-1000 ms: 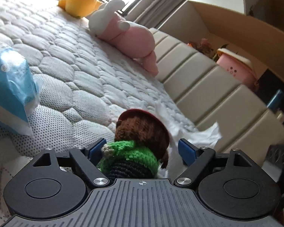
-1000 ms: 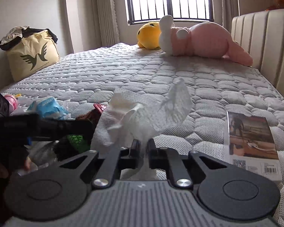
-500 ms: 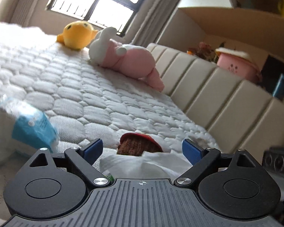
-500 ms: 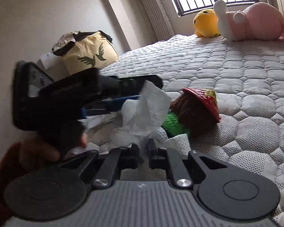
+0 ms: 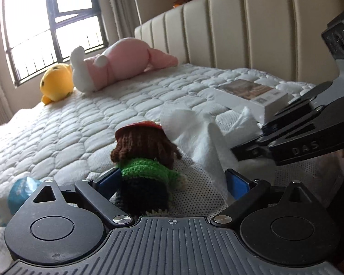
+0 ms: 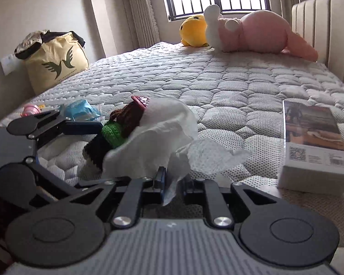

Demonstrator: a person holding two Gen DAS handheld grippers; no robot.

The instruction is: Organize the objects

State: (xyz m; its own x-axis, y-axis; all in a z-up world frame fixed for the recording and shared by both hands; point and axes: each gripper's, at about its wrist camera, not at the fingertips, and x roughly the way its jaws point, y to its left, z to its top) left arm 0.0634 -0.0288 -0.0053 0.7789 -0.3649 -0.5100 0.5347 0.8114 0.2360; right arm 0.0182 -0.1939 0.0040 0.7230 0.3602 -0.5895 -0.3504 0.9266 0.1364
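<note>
The small crocheted doll (image 5: pixel 144 160) with brown yarn hair, red hat and green sweater is lying on the quilted white mattress (image 5: pixel 68 123), between the wide-apart fingers of the left gripper (image 5: pixel 172 181). The right gripper (image 6: pixel 173 182) is pinching the crumpled white tissue (image 6: pixel 158 135), which is draping against the doll.

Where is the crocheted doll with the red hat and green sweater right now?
In the left wrist view, the crocheted doll lies on the quilted mattress between the left gripper's open jaws, beside the white tissue pinched by the right gripper.
</note>
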